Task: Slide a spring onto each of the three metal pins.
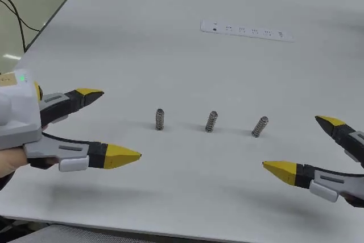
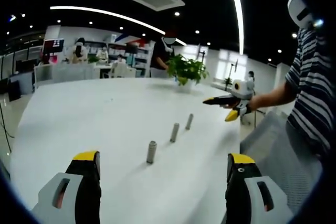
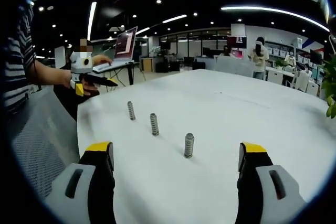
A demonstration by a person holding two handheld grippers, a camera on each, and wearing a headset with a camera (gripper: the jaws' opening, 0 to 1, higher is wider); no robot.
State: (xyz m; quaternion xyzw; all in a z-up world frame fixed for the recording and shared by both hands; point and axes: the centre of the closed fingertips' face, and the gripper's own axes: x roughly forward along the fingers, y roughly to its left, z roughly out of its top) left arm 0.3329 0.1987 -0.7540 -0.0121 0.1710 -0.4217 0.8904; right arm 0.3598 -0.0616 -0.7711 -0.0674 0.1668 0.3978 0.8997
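- Head view: three springs stand in a row on the tabletop (image 1: 199, 72): left spring (image 1: 160, 119), middle spring (image 1: 211, 122), right spring (image 1: 260, 127). Their long axes are roughly upright, and the right one leans a bit. I can't make out the pins. My guess is they're inside the coils, so the task looks done.
- The left hand-held gripper (image 1: 120, 123) sits left of the middle spring, jaws spread wide and empty. The right hand-held gripper (image 1: 290, 141) sits right of it and nearer the person, also spread and empty. A power strip (image 1: 247, 31) lies well beyond the middle spring.
- Left gripper view: the left hand-held gripper (image 2: 163, 157) has its jaws apart, holding nothing. The left spring (image 2: 151, 152) is dead ahead, then the middle spring (image 2: 175, 132), then the right spring (image 2: 189, 121). The right hand-held gripper (image 2: 218, 108) is past the row.
- Right gripper view: the right hand-held gripper (image 3: 176, 148) is also agape and empty. The right spring (image 3: 189, 145) is nearest ahead, then the middle spring (image 3: 154, 124), then the left spring (image 3: 130, 110). The left hand-held gripper (image 3: 97, 86) is beyond them.
- Each end spring is nearest the gripper on its own side. I can't tell which gripper is nearer the middle spring.
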